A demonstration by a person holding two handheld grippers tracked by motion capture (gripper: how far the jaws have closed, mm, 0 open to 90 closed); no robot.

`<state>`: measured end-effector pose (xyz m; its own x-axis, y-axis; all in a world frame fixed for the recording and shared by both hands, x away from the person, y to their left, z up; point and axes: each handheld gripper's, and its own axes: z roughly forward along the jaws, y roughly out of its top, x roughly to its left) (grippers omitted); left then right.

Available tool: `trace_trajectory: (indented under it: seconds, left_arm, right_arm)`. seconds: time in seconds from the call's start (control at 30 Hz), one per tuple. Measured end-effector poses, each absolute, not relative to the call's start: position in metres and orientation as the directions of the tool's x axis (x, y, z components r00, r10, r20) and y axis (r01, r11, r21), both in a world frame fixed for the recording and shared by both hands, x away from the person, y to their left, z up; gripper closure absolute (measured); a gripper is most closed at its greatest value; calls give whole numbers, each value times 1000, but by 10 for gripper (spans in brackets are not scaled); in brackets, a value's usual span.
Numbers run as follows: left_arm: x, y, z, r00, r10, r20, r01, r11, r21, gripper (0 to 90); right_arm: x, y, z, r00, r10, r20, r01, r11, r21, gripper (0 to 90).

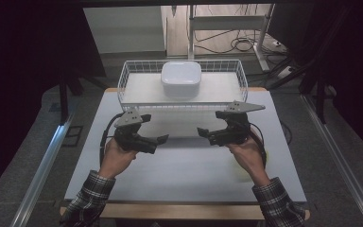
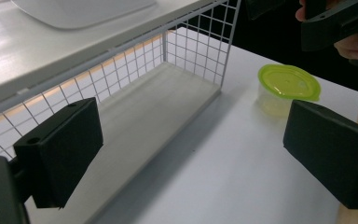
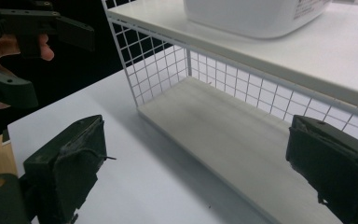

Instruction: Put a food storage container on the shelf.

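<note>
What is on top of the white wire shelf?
A white box sits on the wire shelf's top board. Its inside cannot be seen. Under that board, the lower level looks bare as far as it shows.

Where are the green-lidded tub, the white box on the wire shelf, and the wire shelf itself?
green-lidded tub [image 2: 289,83]: left gripper view, middle of its green lid.
white box [image 1: 181,77]: high view, centre of its top face.
wire shelf [image 3: 156,63]: right gripper view, mesh of its end wall.

Overhead view; two low rack-level [image 1: 182,90] views
</note>
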<state>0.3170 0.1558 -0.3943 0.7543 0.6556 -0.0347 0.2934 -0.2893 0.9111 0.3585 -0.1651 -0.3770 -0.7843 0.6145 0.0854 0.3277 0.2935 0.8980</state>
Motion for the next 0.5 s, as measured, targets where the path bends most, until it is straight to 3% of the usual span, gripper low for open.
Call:
trace_trajectory:
  seconds: [0.5]
  left_arm:
    - [292,161,-420,745,667,-17,298,-311,902,43]
  right_arm:
    - [338,-186,-405,-762,640,98,365,299,882,54]
